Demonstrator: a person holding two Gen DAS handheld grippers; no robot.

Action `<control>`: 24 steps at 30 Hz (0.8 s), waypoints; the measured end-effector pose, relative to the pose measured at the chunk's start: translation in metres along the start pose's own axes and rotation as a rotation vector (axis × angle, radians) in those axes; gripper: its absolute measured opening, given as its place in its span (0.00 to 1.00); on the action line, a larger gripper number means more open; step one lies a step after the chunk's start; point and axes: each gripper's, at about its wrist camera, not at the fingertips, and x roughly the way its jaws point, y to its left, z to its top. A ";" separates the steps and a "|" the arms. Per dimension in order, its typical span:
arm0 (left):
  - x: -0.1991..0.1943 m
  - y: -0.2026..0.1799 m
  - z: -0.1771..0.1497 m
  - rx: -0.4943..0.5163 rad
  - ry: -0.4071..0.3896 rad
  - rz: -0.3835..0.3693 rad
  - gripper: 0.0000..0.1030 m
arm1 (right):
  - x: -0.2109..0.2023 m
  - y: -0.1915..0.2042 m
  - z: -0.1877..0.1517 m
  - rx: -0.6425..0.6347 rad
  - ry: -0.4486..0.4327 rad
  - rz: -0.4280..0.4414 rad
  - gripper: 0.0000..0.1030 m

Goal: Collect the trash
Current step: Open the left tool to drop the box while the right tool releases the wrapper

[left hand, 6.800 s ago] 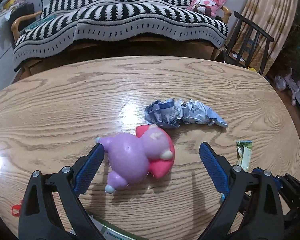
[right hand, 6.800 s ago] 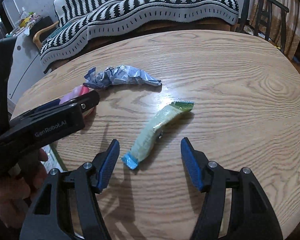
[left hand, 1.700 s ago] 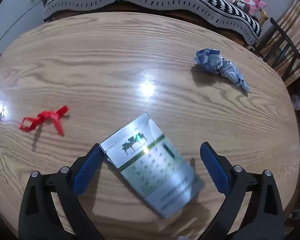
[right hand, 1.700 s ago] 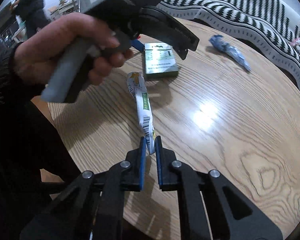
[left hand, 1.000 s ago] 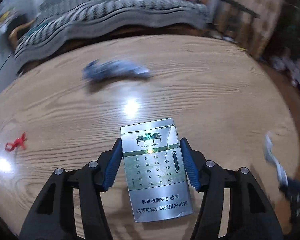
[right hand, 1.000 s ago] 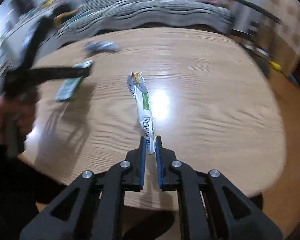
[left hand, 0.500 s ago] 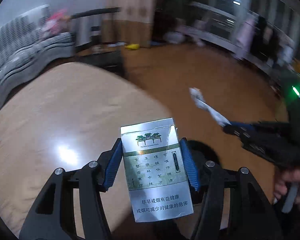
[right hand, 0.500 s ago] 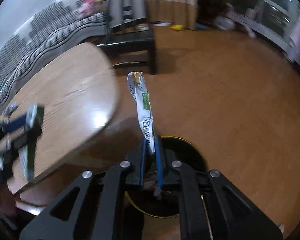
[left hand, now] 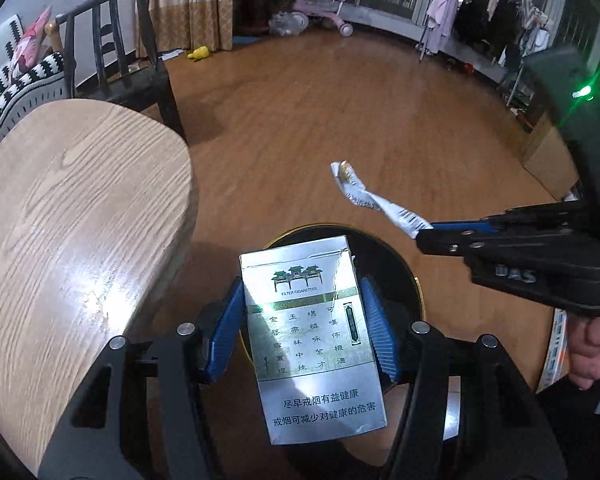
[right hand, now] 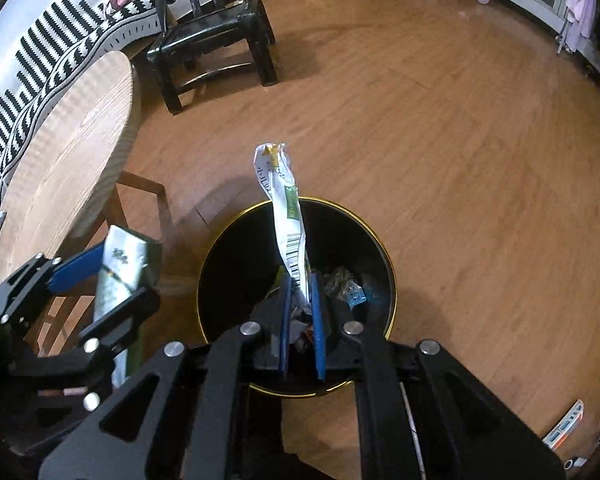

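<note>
My left gripper (left hand: 302,320) is shut on a silver cigarette pack (left hand: 308,332) and holds it above a black trash bin with a gold rim (left hand: 408,280). My right gripper (right hand: 300,312) is shut on a crumpled white and green snack wrapper (right hand: 286,216) and holds it upright over the same bin (right hand: 236,256). The bin has some trash (right hand: 350,286) in it. In the left wrist view the right gripper (left hand: 424,235) comes in from the right with the wrapper (left hand: 372,200). In the right wrist view the left gripper (right hand: 112,276) with the pack (right hand: 118,276) sits left of the bin.
The round wooden table (left hand: 60,220) is to the left, beside the bin. A black wooden chair (right hand: 216,28) stands behind it. A sofa with a striped blanket (right hand: 40,64) is at the far left. Wooden floor (right hand: 460,140) spreads to the right.
Both grippers have swung away from the table and now hold the pack and the wrapper over the bin. The right gripper has come lower over the bin's mouth.
</note>
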 end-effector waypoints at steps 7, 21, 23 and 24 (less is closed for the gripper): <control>0.001 0.000 0.007 0.009 -0.005 0.005 0.55 | 0.007 0.004 0.013 -0.001 0.016 0.015 0.10; -0.016 -0.006 -0.006 0.016 -0.013 -0.025 0.73 | -0.004 0.003 0.018 0.005 -0.032 0.001 0.61; -0.021 -0.005 -0.006 0.015 -0.022 -0.023 0.74 | -0.009 0.005 0.019 0.003 -0.053 -0.011 0.61; -0.027 -0.002 -0.006 0.011 -0.029 -0.026 0.74 | -0.011 0.007 0.020 0.006 -0.063 -0.006 0.61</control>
